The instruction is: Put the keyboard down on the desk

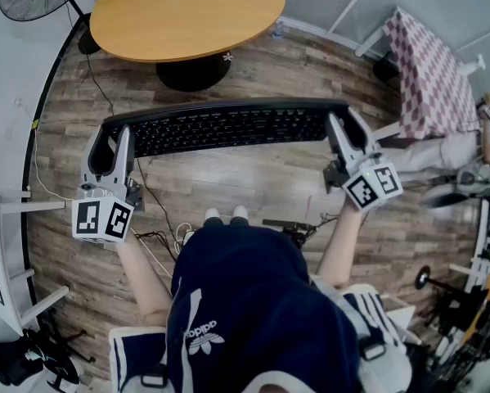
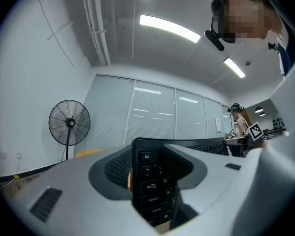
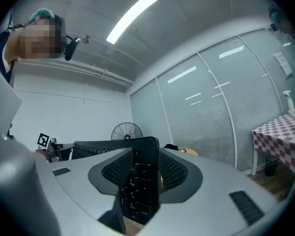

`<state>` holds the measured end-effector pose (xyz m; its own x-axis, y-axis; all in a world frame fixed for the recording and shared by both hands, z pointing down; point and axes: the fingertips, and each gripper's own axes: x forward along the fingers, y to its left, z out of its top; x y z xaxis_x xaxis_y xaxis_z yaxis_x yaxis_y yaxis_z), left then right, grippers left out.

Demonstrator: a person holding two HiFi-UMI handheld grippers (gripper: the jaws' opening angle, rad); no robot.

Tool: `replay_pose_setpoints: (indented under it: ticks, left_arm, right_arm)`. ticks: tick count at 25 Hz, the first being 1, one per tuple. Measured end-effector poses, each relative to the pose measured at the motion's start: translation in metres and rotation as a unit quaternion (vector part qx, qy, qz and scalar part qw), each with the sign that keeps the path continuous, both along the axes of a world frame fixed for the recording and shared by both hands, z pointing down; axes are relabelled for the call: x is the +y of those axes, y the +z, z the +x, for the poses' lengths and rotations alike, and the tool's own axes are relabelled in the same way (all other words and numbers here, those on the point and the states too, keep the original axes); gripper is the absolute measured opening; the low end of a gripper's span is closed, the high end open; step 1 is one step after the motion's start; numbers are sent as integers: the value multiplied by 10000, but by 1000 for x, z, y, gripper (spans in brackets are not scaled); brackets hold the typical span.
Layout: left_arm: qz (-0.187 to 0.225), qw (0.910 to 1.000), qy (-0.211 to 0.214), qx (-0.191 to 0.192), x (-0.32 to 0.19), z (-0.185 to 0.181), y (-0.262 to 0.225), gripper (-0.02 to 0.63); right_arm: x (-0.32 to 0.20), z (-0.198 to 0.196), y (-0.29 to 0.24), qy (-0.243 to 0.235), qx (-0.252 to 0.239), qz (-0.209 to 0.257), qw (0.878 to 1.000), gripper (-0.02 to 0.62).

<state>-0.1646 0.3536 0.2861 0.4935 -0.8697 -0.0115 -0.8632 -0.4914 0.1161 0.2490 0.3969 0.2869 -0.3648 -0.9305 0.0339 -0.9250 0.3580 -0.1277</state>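
Over plank floor (image 1: 253, 191), just short of the oval wooden desk (image 1: 187, 11), holds the black keyboard (image 1: 228, 127) level in mid-air, left gripper (image 1: 118, 137) and right gripper (image 1: 343, 128) each clamped on one end, presumably sharing the weight to keep it flat for lowering.

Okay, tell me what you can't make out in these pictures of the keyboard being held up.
Most key legends on the black keyboard: too small in the head view.
Its two ends: covered there by the left gripper and right gripper clamped on them.
Far rim of the oval wooden table: cut off by the head view's top edge.
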Motion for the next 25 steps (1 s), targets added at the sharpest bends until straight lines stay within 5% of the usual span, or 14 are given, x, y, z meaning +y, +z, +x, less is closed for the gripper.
replay_pose_setpoints:
  ticks: [25]
  left_arm:
    - [-20, 9999, 149, -23, 0, -16, 2, 192]
  right_arm:
    - [8, -18, 2, 178, -58, 35, 9998, 155]
